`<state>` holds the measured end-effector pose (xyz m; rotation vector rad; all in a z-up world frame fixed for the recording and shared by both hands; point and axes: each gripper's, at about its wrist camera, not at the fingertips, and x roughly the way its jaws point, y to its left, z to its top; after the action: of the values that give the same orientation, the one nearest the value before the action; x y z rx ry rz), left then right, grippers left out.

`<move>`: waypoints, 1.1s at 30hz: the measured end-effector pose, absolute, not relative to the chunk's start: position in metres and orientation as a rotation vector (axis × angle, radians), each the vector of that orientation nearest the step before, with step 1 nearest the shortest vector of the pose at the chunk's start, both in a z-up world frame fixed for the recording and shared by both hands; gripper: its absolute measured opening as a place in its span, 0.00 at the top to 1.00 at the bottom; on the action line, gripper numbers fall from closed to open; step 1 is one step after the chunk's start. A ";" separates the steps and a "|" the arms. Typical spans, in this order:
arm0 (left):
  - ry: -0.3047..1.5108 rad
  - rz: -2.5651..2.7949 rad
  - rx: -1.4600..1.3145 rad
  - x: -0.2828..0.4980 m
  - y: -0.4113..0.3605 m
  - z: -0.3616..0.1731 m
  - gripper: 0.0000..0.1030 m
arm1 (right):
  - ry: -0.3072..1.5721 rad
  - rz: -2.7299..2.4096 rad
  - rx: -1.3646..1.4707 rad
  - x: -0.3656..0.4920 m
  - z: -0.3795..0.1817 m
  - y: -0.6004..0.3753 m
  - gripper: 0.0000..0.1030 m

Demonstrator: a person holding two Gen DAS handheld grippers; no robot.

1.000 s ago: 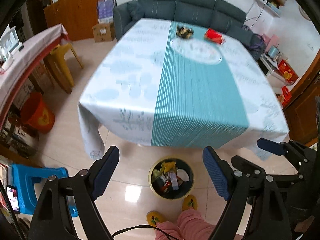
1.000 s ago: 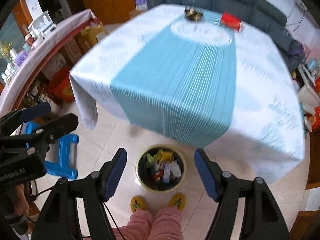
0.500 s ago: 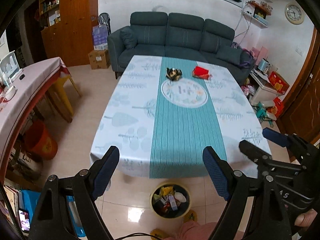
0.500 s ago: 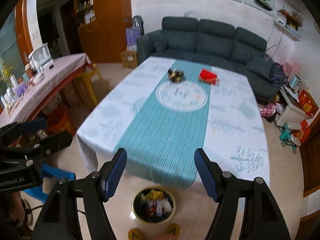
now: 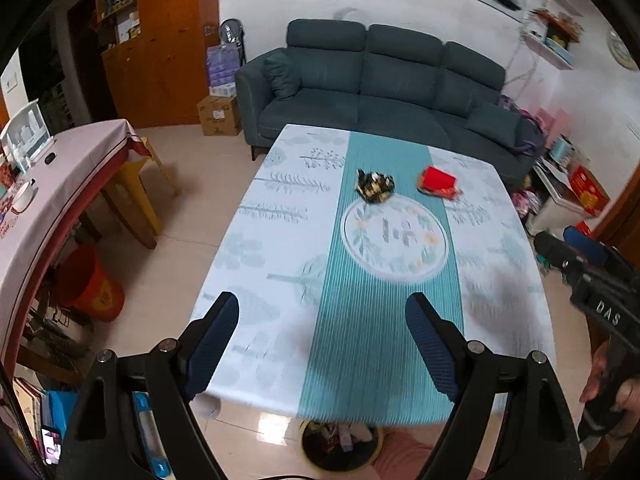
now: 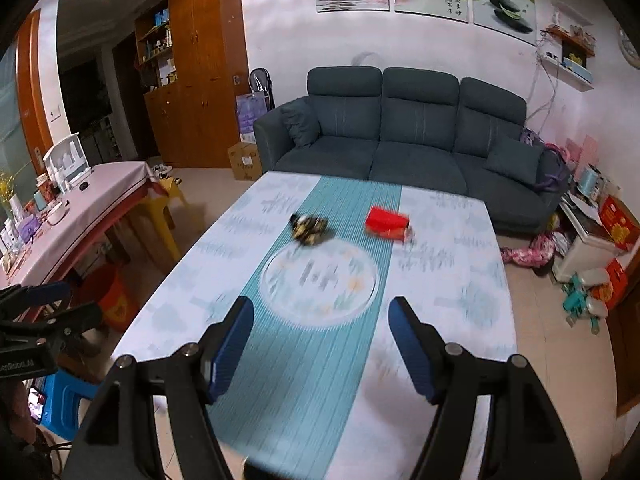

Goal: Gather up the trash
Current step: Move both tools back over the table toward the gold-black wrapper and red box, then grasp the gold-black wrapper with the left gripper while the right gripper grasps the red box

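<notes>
A crumpled black and gold wrapper (image 5: 375,186) (image 6: 309,227) lies on the teal runner at the far end of the table (image 5: 280,248) (image 6: 448,280). A red packet (image 5: 438,181) (image 6: 387,222) rests to its right. Under the table's near edge, a round bin (image 5: 340,450) full of wrappers stands on the floor. My left gripper (image 5: 322,344) hangs open over the near part of the table, nothing between its fingers. My right gripper (image 6: 320,340) is open and empty too; it also shows at the right edge of the left wrist view (image 5: 576,248).
A dark sofa (image 5: 380,88) (image 6: 412,136) stands beyond the table. A side table (image 5: 60,184) with a pink cloth, a yellow stool (image 5: 136,192) and an orange bucket (image 5: 94,286) are on the left. Boxes and clutter (image 6: 592,256) fill the right. A blue stool (image 6: 64,396) stands near left.
Both grippers rose and tilted up from the bin on the floor toward the table top. The bin slid to the bottom of the left view and out of the right view.
</notes>
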<state>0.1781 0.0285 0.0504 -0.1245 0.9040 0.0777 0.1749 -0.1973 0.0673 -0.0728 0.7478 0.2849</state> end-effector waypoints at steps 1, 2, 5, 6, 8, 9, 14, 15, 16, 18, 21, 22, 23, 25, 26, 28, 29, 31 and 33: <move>0.921 0.088 -0.140 0.197 0.026 0.049 0.18 | 0.748 0.292 -0.078 0.194 0.067 -0.202 0.32; 0.938 0.090 -0.156 0.213 0.023 0.046 0.18 | 0.752 0.297 -0.086 0.215 0.067 -0.208 0.32; 0.978 0.104 -0.188 0.260 0.013 0.037 0.18 | 0.782 0.314 -0.111 0.276 0.061 -0.224 0.32; 0.986 0.109 -0.193 0.271 0.010 0.034 0.18 | 0.797 0.322 -0.124 0.297 0.056 -0.229 0.32; 1.013 0.115 -0.213 0.301 0.002 0.024 0.18 | 0.827 0.343 -0.154 0.333 0.045 -0.236 0.32; 1.038 0.122 -0.225 0.321 -0.003 0.016 0.18 | 0.840 0.354 -0.170 0.349 0.039 -0.238 0.32; 1.130 0.125 -0.258 0.379 -0.019 -0.018 0.18 | 0.901 0.452 -0.283 0.422 0.003 -0.238 0.32; 1.146 0.123 -0.259 0.389 -0.021 -0.024 0.18 | 0.920 0.486 -0.302 0.435 -0.005 -0.236 0.32; 1.163 0.122 -0.261 0.397 -0.022 -0.030 0.18 | 0.941 0.516 -0.327 0.446 -0.014 -0.233 0.32; 1.187 0.122 -0.274 0.411 -0.021 -0.038 0.18 | 0.957 0.550 -0.379 0.462 -0.026 -0.229 0.30; 1.219 0.129 -0.315 0.434 -0.017 -0.052 0.18 | 0.965 0.600 -0.466 0.480 -0.047 -0.223 0.28; 1.224 0.131 -0.328 0.440 -0.015 -0.056 0.18 | 0.980 0.625 -0.490 0.486 -0.055 -0.220 0.28; 1.229 0.138 -0.338 0.446 -0.014 -0.059 0.18 | 0.989 0.637 -0.504 0.489 -0.060 -0.218 0.28; 1.235 0.144 -0.351 0.453 -0.011 -0.063 0.18 | 1.008 0.665 -0.547 0.495 -0.071 -0.213 0.28; 1.243 0.150 -0.355 0.460 -0.011 -0.067 0.18 | 1.015 0.679 -0.575 0.497 -0.077 -0.211 0.28; 1.254 0.159 -0.358 0.468 -0.008 -0.071 0.18 | 1.019 0.695 -0.623 0.498 -0.087 -0.206 0.28; 1.264 0.161 -0.362 0.474 -0.008 -0.076 0.18 | 1.015 0.702 -0.649 0.499 -0.091 -0.203 0.28; 1.278 0.169 -0.370 0.481 -0.006 -0.082 0.18 | 1.000 0.709 -0.708 0.498 -0.099 -0.198 0.28; 1.292 0.174 -0.378 0.489 -0.004 -0.089 0.18 | 0.993 0.711 -0.737 0.499 -0.105 -0.194 0.28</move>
<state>0.4888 -0.0044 -0.0893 -0.3784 1.2916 0.1739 0.4990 -0.1944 -0.1047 -0.7365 0.9925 0.7111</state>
